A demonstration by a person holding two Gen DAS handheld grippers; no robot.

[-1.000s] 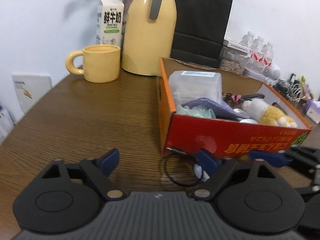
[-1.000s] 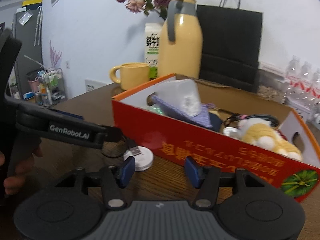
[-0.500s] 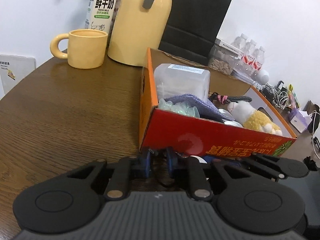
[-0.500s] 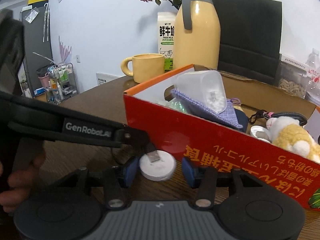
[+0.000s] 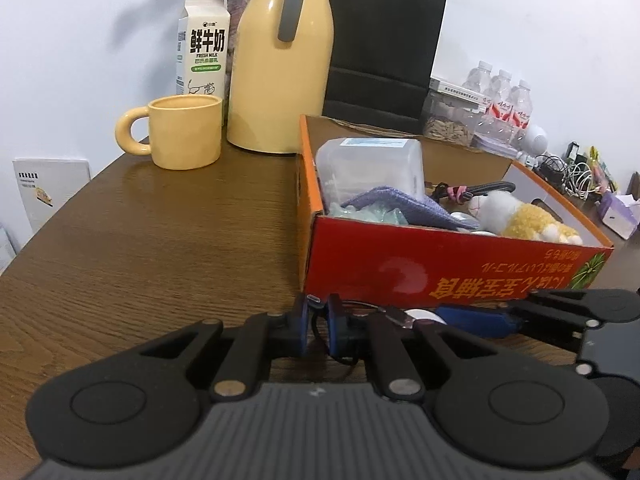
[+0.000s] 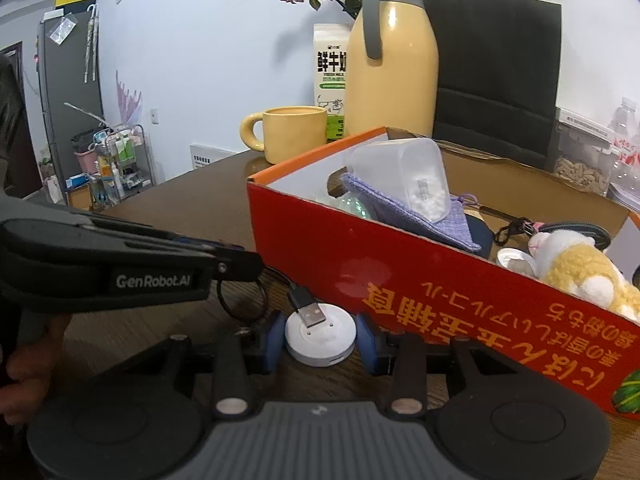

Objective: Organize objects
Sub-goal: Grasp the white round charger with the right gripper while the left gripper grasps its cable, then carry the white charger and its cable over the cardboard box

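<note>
A white round charger puck lies on the brown table, close against the red cardboard box. The USB plug of its thin black cable rests on top of it. My right gripper has the puck between its jaws; they are closing, and both blue pads touch its sides. My left gripper is shut on the cable loop just in front of the box's near left corner. In the right wrist view the left gripper reaches in from the left, above the loop.
The box holds a clear plastic container, a purple cloth and a plush toy. Behind it stand a yellow mug, a yellow jug, a milk carton and a black paper bag. The table's edge curves off at left.
The left jaws went from wide open to shut on the cable. The right jaws narrowed around the puck until the pads met it. Neither hand shifted much.
</note>
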